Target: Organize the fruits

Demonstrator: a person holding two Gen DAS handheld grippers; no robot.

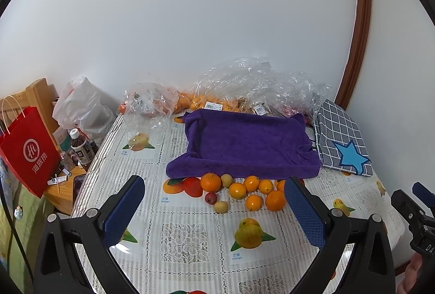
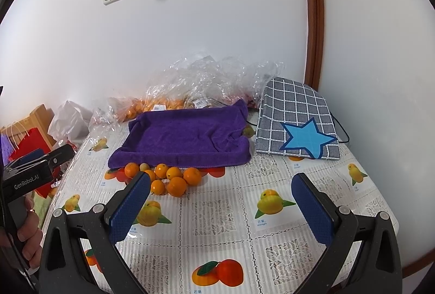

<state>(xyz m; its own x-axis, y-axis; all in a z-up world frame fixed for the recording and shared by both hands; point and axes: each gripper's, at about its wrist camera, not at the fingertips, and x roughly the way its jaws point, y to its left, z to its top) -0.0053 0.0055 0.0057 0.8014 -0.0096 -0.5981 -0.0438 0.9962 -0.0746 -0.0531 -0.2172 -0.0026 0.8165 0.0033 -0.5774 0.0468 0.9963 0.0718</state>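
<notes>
Several oranges (image 1: pixel 237 190) lie in a cluster on the tablecloth just in front of a purple towel (image 1: pixel 244 144). Among them are two small pale yellow-green fruits (image 1: pixel 220 206) and a small red fruit (image 1: pixel 210 197). The cluster also shows in the right wrist view (image 2: pixel 176 186), in front of the towel (image 2: pixel 182 139). My left gripper (image 1: pixel 214 212) is open and empty, hovering just in front of the fruits. My right gripper (image 2: pixel 220 209) is open and empty, to the right of the cluster, above the tablecloth.
Crinkled clear plastic bags (image 1: pixel 244 87) holding more oranges lie behind the towel by the wall. A grey checked cloth with a blue star (image 1: pixel 342 141) lies at the right. A red paper bag (image 1: pixel 27 149), bottles (image 1: pixel 81 149) and a white bag stand left of the table edge.
</notes>
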